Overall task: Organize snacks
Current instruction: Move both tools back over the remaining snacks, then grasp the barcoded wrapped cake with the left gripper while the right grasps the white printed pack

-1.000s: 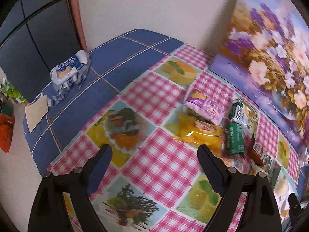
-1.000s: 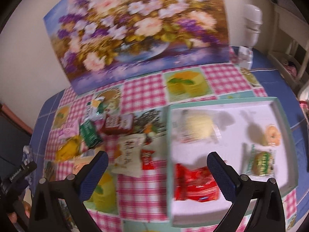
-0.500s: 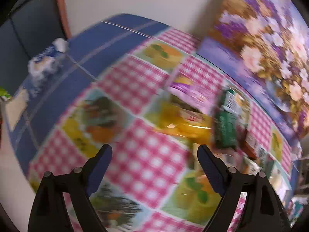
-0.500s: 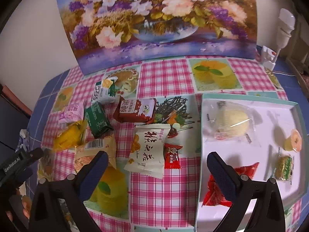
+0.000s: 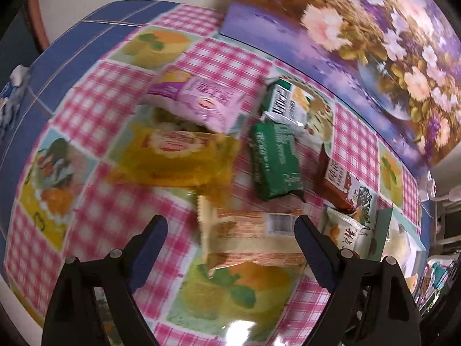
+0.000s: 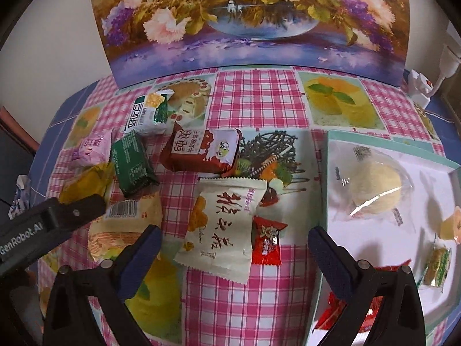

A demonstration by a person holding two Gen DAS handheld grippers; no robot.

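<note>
Several snack packets lie on the checked tablecloth. My left gripper [image 5: 230,230] is open and empty, just above an orange-striped wafer packet [image 5: 247,239], which also shows in the right wrist view [image 6: 126,225]. Behind it lie a yellow packet [image 5: 175,158], a pink packet [image 5: 198,101] and a dark green packet [image 5: 273,161]. My right gripper [image 6: 233,242] is open and empty over a white packet [image 6: 222,225] and a small red candy [image 6: 266,240]. A brown packet [image 6: 201,150] lies further back. The white tray [image 6: 322,173] at the right holds a round bun [image 6: 374,184] and other snacks.
A large flower painting [image 6: 250,20] leans on the wall behind the table. The left gripper's black body [image 6: 43,227] reaches in from the left in the right wrist view. A white plug and lamp [image 6: 423,83] stand at the far right. A tissue pack [image 5: 11,98] lies at the far left.
My left gripper swung right from the blue table part to the snack pile, over the wafer packet. My right gripper moved left from the tray to the white packet.
</note>
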